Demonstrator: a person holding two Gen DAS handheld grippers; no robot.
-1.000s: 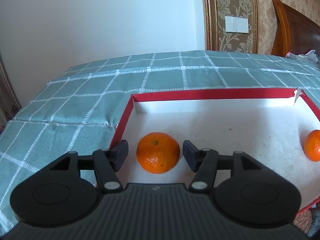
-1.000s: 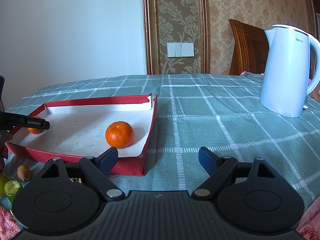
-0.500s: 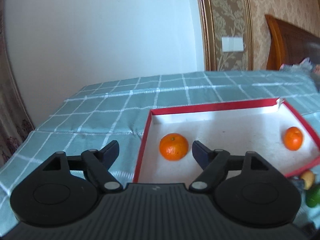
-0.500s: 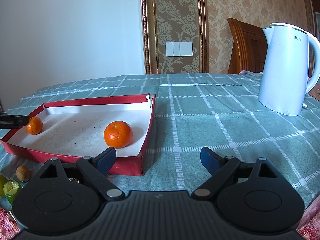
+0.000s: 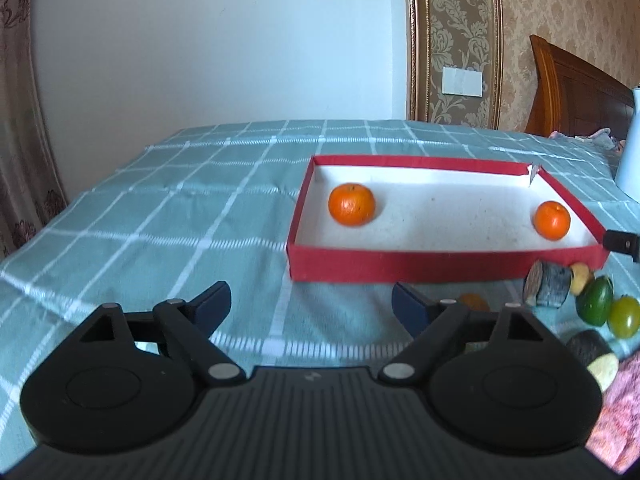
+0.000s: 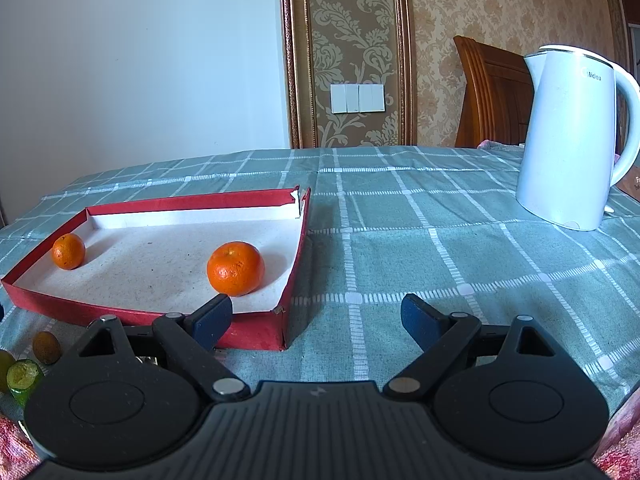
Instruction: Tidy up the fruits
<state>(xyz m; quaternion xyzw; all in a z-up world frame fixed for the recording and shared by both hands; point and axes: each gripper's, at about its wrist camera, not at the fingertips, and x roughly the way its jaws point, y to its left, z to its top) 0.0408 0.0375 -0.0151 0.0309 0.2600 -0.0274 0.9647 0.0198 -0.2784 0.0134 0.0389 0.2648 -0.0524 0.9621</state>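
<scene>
Two round oranges (image 5: 351, 209) (image 5: 552, 219), glossy, red tray (image 5: 440, 266)

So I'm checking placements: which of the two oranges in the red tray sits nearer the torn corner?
The round orange mandarin by the red cardboard tray's right wall; the other mandarin sits at the far left end.

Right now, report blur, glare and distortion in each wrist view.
Left wrist view: the checked teal tablecloth is smeared by motion blur, and the shallow red cardboard tray looks soft. Right wrist view: sharp overall, glare blows out the white electric kettle lid, and fisheye bends the gilt wall moulding.
</scene>
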